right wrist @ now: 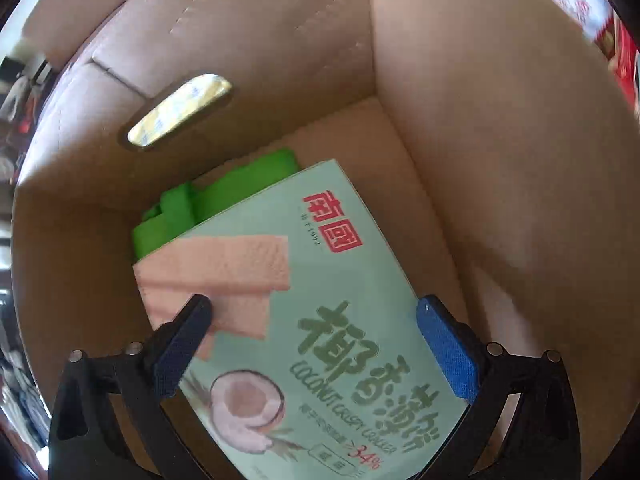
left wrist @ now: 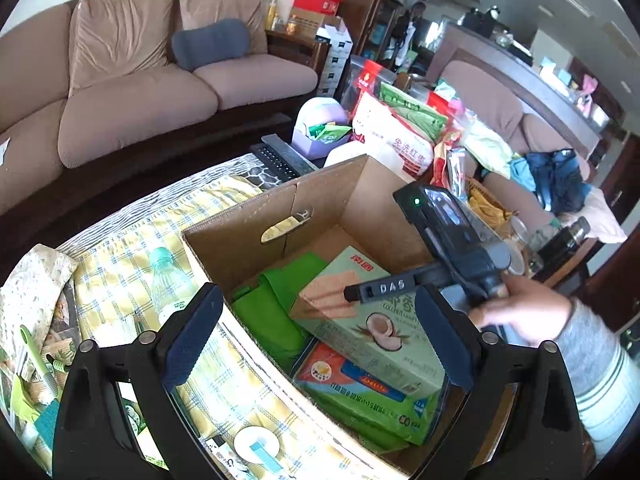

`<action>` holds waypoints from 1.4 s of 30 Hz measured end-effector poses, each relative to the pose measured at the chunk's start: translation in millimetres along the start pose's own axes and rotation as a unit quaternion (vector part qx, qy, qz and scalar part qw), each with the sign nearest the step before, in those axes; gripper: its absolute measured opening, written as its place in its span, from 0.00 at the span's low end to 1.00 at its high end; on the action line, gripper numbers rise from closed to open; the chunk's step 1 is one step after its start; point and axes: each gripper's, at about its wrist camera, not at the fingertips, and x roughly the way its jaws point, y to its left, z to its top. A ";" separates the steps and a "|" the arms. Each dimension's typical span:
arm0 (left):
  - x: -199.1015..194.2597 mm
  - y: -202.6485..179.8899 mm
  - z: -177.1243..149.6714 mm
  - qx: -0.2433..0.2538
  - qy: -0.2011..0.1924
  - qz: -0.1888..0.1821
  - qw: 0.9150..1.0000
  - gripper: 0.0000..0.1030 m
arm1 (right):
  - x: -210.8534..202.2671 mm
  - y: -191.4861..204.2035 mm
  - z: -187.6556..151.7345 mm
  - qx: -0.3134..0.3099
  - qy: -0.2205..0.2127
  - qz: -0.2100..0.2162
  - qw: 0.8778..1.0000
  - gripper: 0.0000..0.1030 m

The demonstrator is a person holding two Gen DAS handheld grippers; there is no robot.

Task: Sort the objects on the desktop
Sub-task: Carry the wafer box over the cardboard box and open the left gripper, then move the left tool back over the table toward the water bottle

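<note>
My left claw hangs with its pads spread wide and nothing between them, above the near rim of the cardboard box that stands on the table with its yellow checked cloth. My right claw is down inside that box; its pads are also apart, one on each side of the coconut wafer box, and I cannot tell whether either pad touches it. In the left view I see the right claw's handle, with its camera body and a green light, held by a hand in a grey striped sleeve at the box's right side.

The coconut wafer box lies tilted in the cardboard box, pale green with a red logo and a coconut picture. It rests partly on a folded green cloth bag towards the far left corner, and in the left view its near end overlaps a green snack packet with an orange and blue label. The handle cut-out in the cardboard wall shows the yellow cloth outside.

Outside the box, a clear plastic bottle with a pale green cap lies on the cloth just beside the left wall. Beyond the far wall are a remote control, a lilac container and a heap of snack bags. A brown sofa stands behind.
</note>
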 end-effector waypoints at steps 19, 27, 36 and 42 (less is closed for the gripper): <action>-11.6 5.1 -21.7 -0.009 0.009 -0.003 1.000 0.94 | -23.0 60.9 -76.8 -0.127 0.055 -0.006 0.990 1.00; -19.8 -4.3 -31.2 0.008 0.014 -0.006 1.000 0.94 | -14.4 15.7 -48.5 -0.077 -0.001 -0.050 0.996 1.00; -14.3 0.3 -37.5 0.006 0.020 -0.015 1.000 0.94 | 15.0 -21.4 -37.6 0.010 0.048 0.075 0.996 1.00; -9.6 2.9 -41.8 0.001 0.025 -0.013 1.000 0.94 | 10.1 11.3 -76.9 -0.079 0.093 0.090 0.988 1.00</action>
